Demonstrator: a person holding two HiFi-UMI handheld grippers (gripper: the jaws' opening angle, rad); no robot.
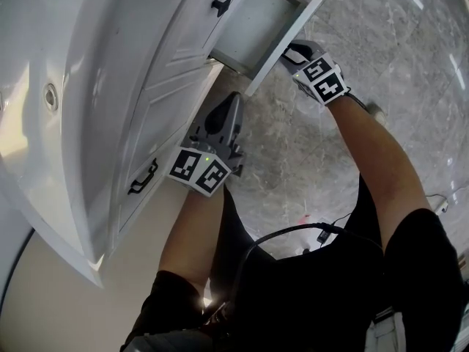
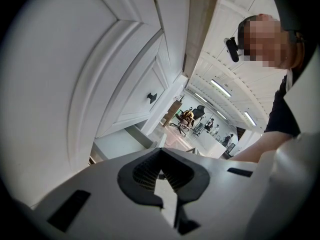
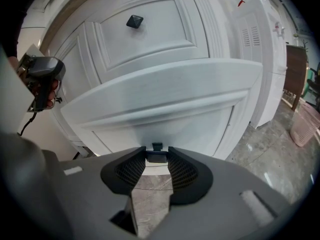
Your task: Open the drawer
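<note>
Drawer [image 1: 260,24] drawn out by its knob [image 3: 157,156]
The knob is clamped in the right gripper's [image 1: 297,53] jaws; the left gripper's [image 2: 160,151] jaws are clenched empty below the drawer.

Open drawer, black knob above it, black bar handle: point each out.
open drawer [image 3: 165,91]: right gripper view, front panel.
black knob [image 1: 220,6]: head view, knob head.
bar handle [image 1: 143,178]: head view, mid bar.
</note>
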